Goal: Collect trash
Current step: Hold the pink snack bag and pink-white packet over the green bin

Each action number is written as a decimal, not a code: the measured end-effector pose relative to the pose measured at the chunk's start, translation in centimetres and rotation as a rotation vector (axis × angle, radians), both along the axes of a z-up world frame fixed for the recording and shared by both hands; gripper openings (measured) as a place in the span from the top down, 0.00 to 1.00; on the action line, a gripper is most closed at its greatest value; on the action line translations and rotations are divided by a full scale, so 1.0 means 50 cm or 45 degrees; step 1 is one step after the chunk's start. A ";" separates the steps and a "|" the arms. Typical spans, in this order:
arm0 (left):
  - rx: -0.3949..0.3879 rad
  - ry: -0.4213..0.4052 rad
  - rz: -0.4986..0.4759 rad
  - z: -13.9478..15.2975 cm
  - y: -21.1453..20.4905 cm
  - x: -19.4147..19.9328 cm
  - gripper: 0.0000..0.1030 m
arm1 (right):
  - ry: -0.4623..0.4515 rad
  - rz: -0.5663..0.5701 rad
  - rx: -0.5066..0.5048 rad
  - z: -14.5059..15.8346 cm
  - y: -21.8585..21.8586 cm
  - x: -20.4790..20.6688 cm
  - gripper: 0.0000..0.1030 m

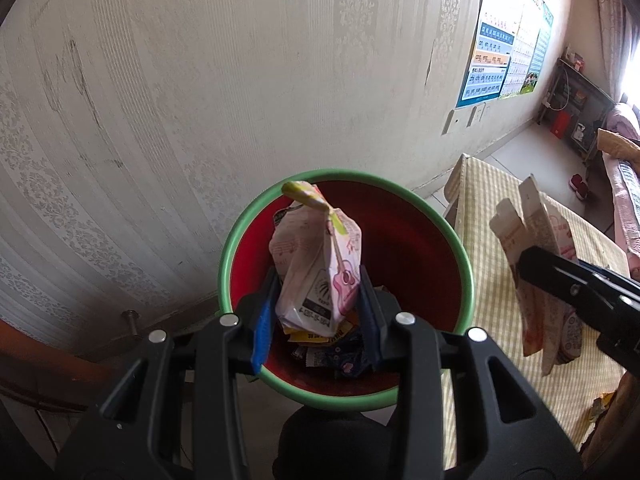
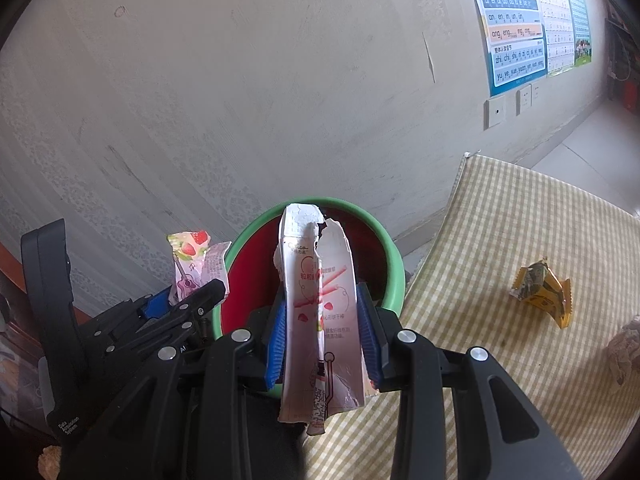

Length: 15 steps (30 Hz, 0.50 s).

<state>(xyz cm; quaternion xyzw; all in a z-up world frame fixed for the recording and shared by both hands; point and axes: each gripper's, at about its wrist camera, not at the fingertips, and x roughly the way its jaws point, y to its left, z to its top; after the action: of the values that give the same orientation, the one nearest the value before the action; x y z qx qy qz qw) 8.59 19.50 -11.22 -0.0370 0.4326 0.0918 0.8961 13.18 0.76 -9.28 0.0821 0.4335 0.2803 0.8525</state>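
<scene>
Left wrist, carton (image 1: 316, 264) gripped, over bin (image 1: 466, 280)

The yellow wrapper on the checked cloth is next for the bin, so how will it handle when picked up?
The yellow wrapper looks crumpled and empty, so probably very light. Its creased film likely flexes and may slip between pads. It lies flat, unlikely to roll.

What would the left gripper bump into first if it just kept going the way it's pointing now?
Probably the wrappers lying at the bottom of the red bin. The left gripper, shut on a pink snack bag, aims down into the bin's mouth; depth is hard to judge.
</scene>
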 end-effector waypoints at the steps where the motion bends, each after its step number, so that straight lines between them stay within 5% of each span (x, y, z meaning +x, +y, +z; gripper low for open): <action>1: -0.003 0.003 0.001 -0.002 0.002 0.002 0.66 | 0.002 0.002 -0.002 -0.002 0.002 0.002 0.68; 15: -0.028 0.026 0.006 -0.017 0.013 0.015 0.66 | 0.034 0.012 -0.023 -0.023 0.026 0.023 0.68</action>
<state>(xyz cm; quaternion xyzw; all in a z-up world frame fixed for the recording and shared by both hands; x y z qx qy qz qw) 9.35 20.17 -12.05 -0.0470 0.4427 0.0894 0.8910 14.32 2.05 -10.44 0.0759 0.4480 0.2793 0.8459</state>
